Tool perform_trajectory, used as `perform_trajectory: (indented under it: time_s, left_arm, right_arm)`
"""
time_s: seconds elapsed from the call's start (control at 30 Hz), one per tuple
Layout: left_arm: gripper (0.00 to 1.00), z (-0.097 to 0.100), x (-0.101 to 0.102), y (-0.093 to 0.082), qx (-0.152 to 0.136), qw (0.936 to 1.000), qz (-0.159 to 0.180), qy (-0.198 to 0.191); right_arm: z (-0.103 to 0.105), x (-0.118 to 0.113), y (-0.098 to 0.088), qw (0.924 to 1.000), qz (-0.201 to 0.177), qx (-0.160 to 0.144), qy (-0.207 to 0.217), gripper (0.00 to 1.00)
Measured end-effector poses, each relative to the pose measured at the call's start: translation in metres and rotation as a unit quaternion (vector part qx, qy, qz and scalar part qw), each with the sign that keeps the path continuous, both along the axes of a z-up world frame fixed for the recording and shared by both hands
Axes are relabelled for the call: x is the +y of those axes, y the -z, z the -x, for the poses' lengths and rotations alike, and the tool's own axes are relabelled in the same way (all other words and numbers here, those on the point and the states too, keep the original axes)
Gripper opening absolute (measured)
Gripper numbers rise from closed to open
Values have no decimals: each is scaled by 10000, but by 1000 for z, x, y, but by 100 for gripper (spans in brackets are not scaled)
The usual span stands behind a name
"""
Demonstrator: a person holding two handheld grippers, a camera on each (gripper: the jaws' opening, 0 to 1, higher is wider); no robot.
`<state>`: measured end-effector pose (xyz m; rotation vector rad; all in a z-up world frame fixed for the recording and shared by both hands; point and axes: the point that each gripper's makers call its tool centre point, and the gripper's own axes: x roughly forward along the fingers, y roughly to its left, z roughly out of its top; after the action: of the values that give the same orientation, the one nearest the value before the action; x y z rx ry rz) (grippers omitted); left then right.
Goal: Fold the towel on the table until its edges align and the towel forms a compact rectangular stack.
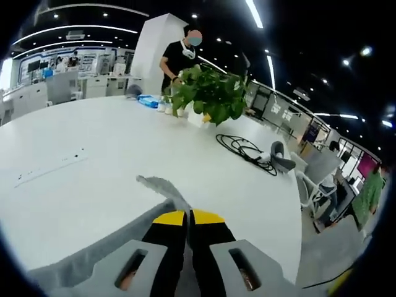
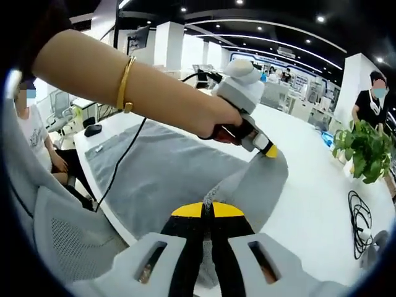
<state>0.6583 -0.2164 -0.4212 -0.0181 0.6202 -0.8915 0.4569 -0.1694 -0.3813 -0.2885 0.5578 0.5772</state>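
A grey towel [image 2: 164,173] lies spread over the near part of the white table [image 2: 309,185], with its right part lifted into a fold. My right gripper [image 2: 207,210] is shut on a raised edge of the towel close to the camera. A hand holds my left gripper [image 2: 270,151] further out, its yellow tips pinched on another towel corner. In the left gripper view, my left gripper [image 1: 187,216] is shut, and the towel [image 1: 158,185] rises in a thin point just ahead of its jaws and trails down to the lower left.
A potted plant [image 1: 210,93] and a coiled black cable [image 1: 244,148] sit on the far side of the table [image 1: 93,142]. A person [image 1: 179,55] stands behind the plant. Another person [image 2: 37,142] sits at the table's left edge, near a black object [image 2: 93,130]. Chairs [image 1: 309,179] stand to the right.
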Motion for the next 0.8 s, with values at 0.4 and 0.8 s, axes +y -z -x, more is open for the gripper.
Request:
perform_trajectory:
  time_s: [0.4,0.8]
  left_arm:
    - [1,8,69,2,52,9988,-133,-477]
    - [1,9,132,-10,-42,9961,-164,-868]
  right_arm:
    - [9,51,-3,9985,-122,44,-529,0]
    - [14,98,-9,9938,-265,-10,-1077,0]
